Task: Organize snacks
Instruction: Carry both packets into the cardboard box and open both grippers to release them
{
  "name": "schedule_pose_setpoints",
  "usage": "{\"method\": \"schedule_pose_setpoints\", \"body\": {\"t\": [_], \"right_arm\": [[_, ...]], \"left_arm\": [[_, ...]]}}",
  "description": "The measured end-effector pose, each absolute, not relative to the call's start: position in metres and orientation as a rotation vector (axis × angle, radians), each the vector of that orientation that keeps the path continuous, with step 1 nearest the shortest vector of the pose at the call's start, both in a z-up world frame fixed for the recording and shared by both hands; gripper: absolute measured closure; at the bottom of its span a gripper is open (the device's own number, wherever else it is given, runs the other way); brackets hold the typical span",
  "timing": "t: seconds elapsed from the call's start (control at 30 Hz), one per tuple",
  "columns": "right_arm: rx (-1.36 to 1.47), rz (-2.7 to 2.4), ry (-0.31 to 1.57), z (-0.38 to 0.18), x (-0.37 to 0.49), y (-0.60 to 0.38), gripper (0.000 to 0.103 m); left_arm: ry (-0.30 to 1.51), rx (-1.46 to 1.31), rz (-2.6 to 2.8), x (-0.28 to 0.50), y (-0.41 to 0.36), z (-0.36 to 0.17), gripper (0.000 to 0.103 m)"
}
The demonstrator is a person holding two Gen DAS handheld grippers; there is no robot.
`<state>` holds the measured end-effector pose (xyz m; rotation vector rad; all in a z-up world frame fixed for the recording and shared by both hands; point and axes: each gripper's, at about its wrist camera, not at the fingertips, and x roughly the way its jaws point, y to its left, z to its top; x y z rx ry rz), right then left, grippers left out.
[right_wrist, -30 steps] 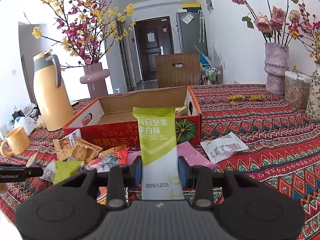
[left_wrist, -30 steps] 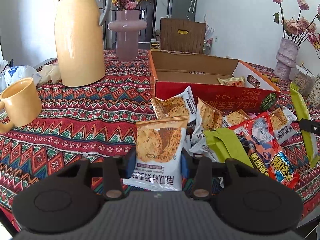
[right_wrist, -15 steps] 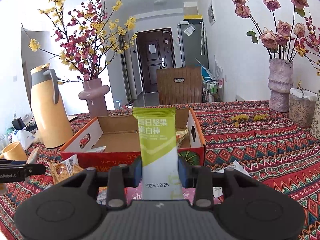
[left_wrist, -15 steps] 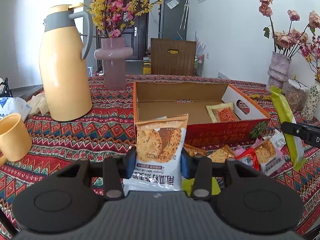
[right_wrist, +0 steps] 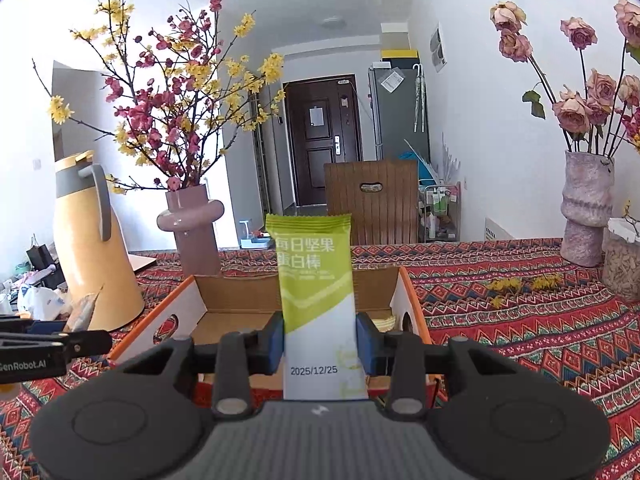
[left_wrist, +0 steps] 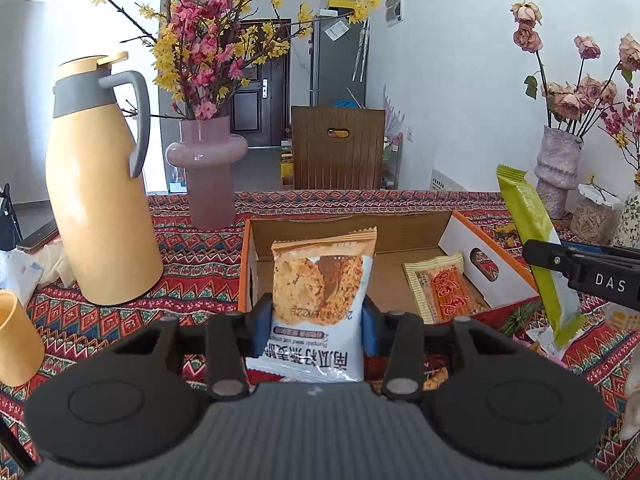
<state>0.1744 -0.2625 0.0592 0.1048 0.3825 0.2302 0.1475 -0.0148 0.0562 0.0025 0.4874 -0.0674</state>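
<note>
My left gripper is shut on a white cracker packet and holds it upright above the near edge of the open orange cardboard box. A yellow snack packet lies inside the box at the right. My right gripper is shut on a green protein bar, held upright over the near wall of the same box. The bar and right gripper also show at the right of the left wrist view.
A yellow thermos jug and pink flower vase stand left of the box. A yellow mug is at the far left. A rose vase and jar stand at the right. Loose snacks lie beside the box.
Both grippers have risen and moved forward with their packets, from over the snack pile to the near edge of the box. The loose pile has dropped out of view below.
</note>
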Motion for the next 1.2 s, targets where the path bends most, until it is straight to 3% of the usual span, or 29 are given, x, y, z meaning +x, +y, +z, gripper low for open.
{"method": "schedule_pose_setpoints", "body": {"t": [0.57, 1.2], "right_arm": [[0.132, 0.226, 0.447, 0.051, 0.272, -0.231, 0.067], [0.137, 0.242, 0.515, 0.022, 0.281, -0.231, 0.065]], "left_arm": [[0.485, -0.020, -0.013, 0.224, -0.019, 0.057, 0.060], [0.532, -0.041, -0.043, 0.242, -0.015, 0.020, 0.059]]}}
